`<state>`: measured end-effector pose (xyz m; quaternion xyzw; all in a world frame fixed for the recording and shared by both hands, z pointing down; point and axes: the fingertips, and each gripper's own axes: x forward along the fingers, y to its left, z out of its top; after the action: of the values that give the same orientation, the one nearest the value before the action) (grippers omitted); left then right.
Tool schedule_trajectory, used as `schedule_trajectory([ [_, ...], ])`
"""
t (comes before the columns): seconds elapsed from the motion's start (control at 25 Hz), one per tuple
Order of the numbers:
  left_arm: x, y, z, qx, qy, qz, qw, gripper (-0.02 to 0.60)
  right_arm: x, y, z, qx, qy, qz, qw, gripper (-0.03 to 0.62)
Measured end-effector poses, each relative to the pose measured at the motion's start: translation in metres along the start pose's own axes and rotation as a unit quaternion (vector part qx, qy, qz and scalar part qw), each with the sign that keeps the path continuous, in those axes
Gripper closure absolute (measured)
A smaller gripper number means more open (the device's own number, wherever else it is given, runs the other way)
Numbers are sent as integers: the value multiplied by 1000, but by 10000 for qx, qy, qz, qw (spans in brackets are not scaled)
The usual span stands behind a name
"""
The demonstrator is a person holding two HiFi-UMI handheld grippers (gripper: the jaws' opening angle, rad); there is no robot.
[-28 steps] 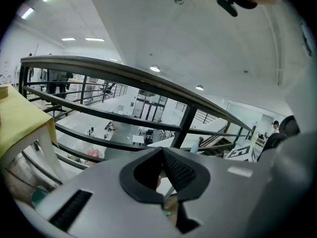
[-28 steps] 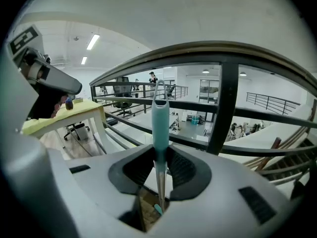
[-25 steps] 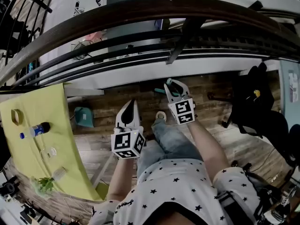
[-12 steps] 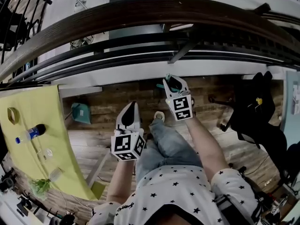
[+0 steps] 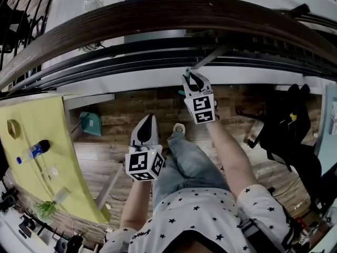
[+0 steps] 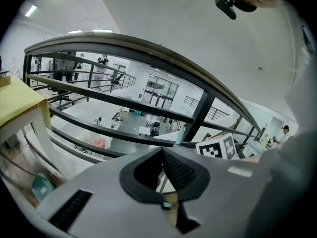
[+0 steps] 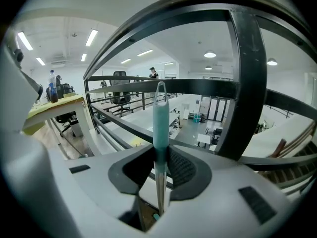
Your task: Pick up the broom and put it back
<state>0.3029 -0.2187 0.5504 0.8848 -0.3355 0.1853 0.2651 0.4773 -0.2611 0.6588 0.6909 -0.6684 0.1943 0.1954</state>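
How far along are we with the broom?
Done: the broom is picked up; the right gripper is clamped on the broom handle. In hand: it is held up near the railing. Left: putting it back. The left gripper is shut and empty.

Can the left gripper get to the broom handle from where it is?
Probably yes: the left gripper sits empty near the right gripper, which clamps the broom handle, with nothing between them. Its shut fingers must open first.
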Motion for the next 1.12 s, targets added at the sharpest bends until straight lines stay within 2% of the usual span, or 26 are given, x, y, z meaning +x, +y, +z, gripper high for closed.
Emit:
schedule_trajectory([
  [1.12,12,21,-4,-131,57,227,9996,569,78,-52,17,115,69,-421,9990,513],
])
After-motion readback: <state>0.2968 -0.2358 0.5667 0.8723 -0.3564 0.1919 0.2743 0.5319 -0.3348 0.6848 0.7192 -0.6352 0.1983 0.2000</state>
